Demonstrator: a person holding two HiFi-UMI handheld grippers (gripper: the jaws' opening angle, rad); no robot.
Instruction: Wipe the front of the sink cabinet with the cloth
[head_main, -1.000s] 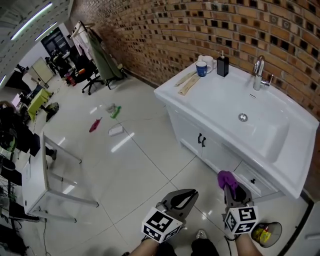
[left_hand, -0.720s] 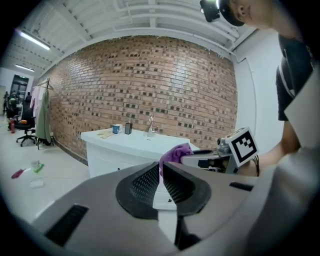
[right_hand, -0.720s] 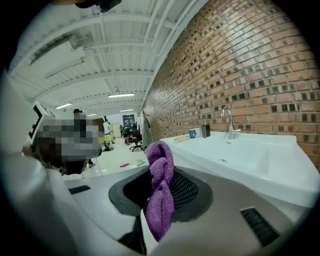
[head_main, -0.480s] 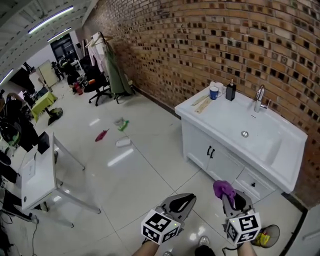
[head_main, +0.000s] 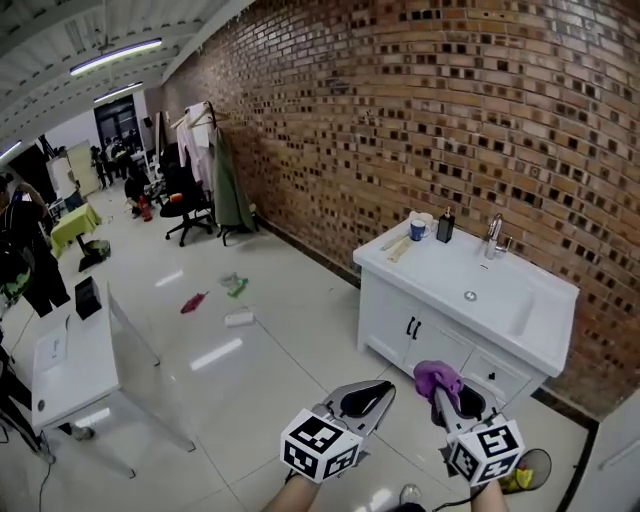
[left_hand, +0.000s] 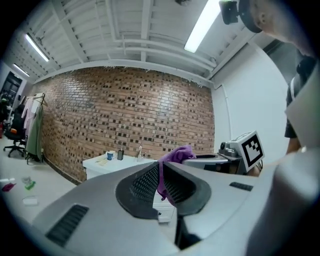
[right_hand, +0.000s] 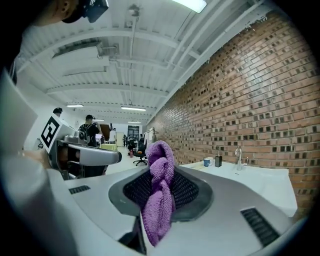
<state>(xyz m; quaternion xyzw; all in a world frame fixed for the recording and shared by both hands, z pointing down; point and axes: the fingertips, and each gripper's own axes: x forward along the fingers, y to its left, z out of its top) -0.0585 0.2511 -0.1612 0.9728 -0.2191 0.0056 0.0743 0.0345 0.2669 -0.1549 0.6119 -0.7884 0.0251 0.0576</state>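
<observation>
The white sink cabinet (head_main: 440, 335) stands against the brick wall, its doors and drawer front facing me across the floor. It also shows small in the left gripper view as the cabinet (left_hand: 100, 167). My right gripper (head_main: 445, 395) is low in the head view, short of the cabinet, and is shut on a purple cloth (head_main: 436, 378). In the right gripper view the cloth (right_hand: 160, 190) stands bunched between the pads and hangs down. My left gripper (head_main: 378, 392) is beside it, shut and empty.
A blue cup (head_main: 417, 231), a dark soap bottle (head_main: 445, 226) and a tap (head_main: 492, 235) sit on the sink top. A white table (head_main: 70, 360) stands at left. Litter (head_main: 235, 318) lies on the glossy floor. A clothes rack (head_main: 215, 170) and people are far back.
The head view has lifted and pulled back, so the cabinet looks smaller and farther off. Both grippers stay low, and the right one still holds the cloth.
</observation>
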